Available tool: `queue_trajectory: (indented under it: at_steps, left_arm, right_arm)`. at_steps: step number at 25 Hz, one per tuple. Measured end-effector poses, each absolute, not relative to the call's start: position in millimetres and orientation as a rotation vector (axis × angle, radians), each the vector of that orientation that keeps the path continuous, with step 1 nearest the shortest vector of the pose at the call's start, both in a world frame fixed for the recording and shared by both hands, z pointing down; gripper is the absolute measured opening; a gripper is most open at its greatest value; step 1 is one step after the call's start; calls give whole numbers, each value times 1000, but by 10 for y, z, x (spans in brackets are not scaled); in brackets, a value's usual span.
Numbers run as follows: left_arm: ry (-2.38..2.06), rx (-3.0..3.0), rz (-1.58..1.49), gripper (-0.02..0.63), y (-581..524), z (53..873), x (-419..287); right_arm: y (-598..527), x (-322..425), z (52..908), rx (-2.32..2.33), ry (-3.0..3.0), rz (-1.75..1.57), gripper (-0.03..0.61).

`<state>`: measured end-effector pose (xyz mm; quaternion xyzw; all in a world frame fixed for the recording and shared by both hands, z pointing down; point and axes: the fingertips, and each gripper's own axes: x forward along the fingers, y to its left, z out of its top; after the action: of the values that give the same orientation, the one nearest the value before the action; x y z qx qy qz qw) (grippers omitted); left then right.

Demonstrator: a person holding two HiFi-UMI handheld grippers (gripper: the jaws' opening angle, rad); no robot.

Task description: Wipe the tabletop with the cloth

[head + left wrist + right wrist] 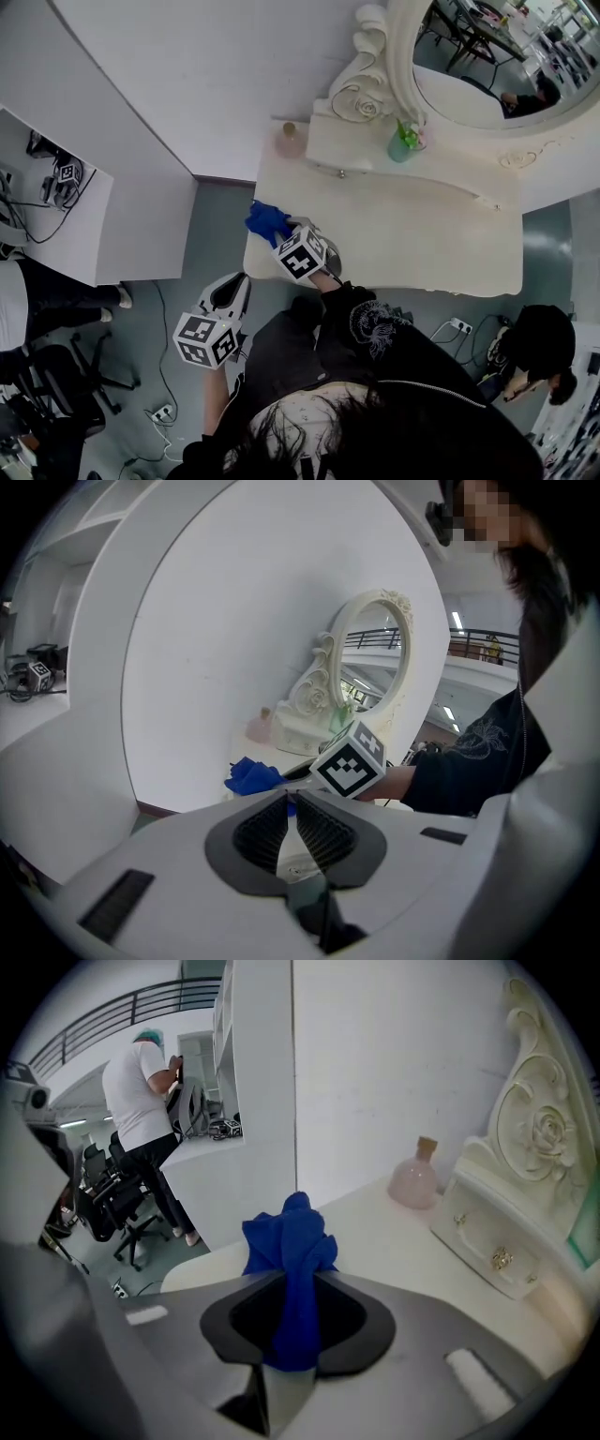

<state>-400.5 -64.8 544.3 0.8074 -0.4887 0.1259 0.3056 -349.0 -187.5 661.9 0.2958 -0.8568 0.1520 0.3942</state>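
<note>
Room: white walls, grey floor, a cream desk (422,234) with a carved oval mirror (487,66) along its back.

Head view. A pink bottle (290,141) stands at the desk's back left corner, and a small green item (403,142) is just below the mirror. The blue cloth (266,222) is at the desk's left front corner, centre-left of frame, at the tip of the right gripper (287,232). The left gripper (230,286) hangs at lower left of frame, off the desk and above the floor.

Left gripper view. The fingers (262,832) are together at their tips with nothing between them. Beyond them, mid-frame, are the cloth and the right gripper's marker cube (352,761).

Right gripper view. The fingers (352,1321) are clamped on the cloth, which bunches up in a knot past their tips. Bare desk top runs to the right of frame toward the bottle and a small drawer box (497,1241). A person in white (141,1091) stands at upper left, well apart. Cannot tell whether the cloth touches the top.

Judgement: a wiping stroke is in hand at the left edge.
- The bunched cloth gives a small contact patch, so tilt the gripper to press cloth, not finger tips, onto the surface.
- Sweep toward frame right in overlapping passes.
- Slow down near the bottle, which looks easy to tip.
- Hold the grip firm against drag.
</note>
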Motion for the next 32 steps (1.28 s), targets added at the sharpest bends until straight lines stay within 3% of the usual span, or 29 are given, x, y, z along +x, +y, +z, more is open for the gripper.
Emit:
queue_trajectory:
  at_steps: [16, 32]
  left_arm:
    - [-1143, 2268, 360, 8, -997, 5372, -3468]
    - [-962, 2397, 420, 9, -1206, 5243, -2012]
  right_arm:
    - [-1990, -2655, 6658, 916, -2066, 284, 87]
    - [-2027, -614, 6666, 1128, -1918, 381, 87]
